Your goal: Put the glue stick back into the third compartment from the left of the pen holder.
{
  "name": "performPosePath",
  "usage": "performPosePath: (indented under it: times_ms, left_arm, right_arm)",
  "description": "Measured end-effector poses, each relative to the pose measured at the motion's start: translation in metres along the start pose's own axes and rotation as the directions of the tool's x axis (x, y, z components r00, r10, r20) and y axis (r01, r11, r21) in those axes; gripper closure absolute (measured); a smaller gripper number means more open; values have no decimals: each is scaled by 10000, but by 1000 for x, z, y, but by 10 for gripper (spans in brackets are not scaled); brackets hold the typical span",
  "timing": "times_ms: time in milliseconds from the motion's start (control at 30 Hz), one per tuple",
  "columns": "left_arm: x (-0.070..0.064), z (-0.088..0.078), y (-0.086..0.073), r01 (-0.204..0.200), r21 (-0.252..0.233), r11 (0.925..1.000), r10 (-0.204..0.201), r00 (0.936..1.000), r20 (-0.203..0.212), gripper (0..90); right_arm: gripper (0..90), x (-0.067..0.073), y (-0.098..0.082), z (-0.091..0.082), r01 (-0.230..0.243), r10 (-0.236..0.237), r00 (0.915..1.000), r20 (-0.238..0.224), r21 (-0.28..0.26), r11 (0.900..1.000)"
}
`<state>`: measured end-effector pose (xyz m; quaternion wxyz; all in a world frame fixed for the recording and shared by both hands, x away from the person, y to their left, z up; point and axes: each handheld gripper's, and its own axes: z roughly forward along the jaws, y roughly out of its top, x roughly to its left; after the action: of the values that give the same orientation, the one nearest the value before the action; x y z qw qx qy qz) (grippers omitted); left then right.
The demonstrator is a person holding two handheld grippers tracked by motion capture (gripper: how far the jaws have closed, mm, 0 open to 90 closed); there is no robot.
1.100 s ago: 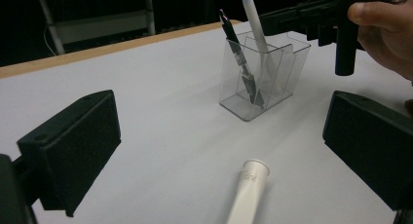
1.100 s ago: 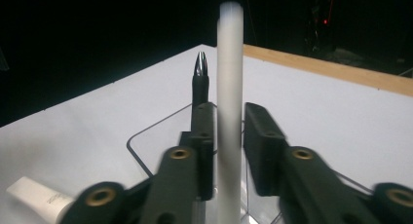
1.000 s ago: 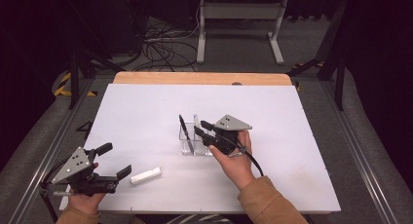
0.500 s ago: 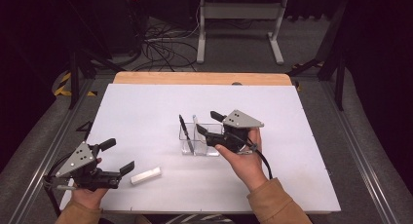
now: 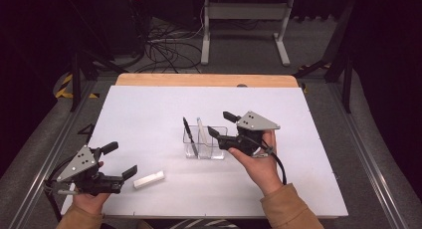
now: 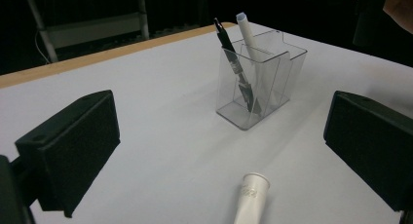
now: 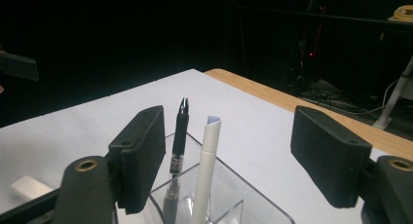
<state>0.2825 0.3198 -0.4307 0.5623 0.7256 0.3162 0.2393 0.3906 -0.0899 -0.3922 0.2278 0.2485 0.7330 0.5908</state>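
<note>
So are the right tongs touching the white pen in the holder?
Apart. In the right gripper view the right tongs stand open, and the white pen rises between the jaws with clear gaps on both sides.

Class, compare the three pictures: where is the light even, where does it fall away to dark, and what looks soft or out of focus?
High view: the white table is evenly lit, the floor beyond dim. Left gripper view: the clear holder is sharp and casts a faint shadow; the white pen at the bottom edge is slightly soft. Right gripper view: black background, and the near holder rim looks blurred.

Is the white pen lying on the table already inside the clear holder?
No, that white pen lies flat on the table, apart from the clear holder.
</note>
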Motion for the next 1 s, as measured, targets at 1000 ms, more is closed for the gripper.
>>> performPosePath:
  times_ms: [1000]
  left_arm:
    - [-7,7,14,-358,264,9990,346,9984,447,2]
  right_arm:
    - [260,-38,-40,-71,307,-314,9987,392,190,9993]
